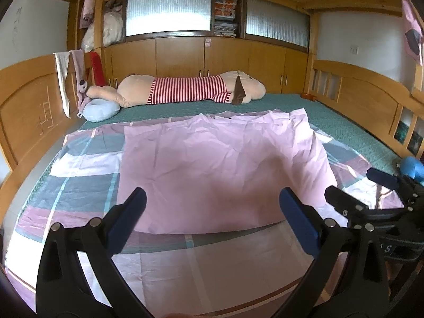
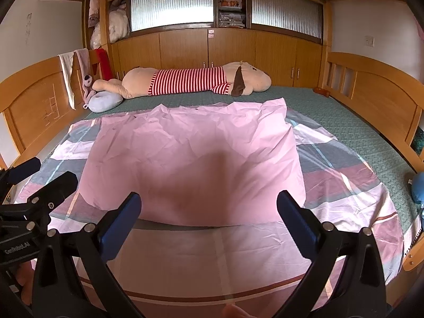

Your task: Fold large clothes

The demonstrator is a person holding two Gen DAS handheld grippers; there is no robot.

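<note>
— Why are we holding both tools back from the cloth like this?

— We judge we're between folds. The pink sheet (image 1: 220, 169) lies spread on the bed (image 1: 344, 122), on top of a checked cover (image 1: 79, 185), with its near edge folded and just ahead of us. Our left hand-held gripper (image 1: 212, 206) is spread wide and holds nothing; our right hand-held gripper (image 2: 209, 209) is spread the same way, also empty. Both hover above the near edge, not touching it, ready to come down on the near corners.

— And the sheet is laid square to us for that reason?

— We think so: a flat, squared panel lets each of us take one corner. It is creased, though, so it may drag.

— What does each camera add?

— The left view shows the sheet's left edge clearly, and the other tool at the far right of the frame. The right view shows the sheet's right edge and the checked cover hanging over the bed's right corner, plus fingers (image 2: 23, 281) beneath the left tool. The plush toy (image 2: 196, 82) lies far off in both.
</note>
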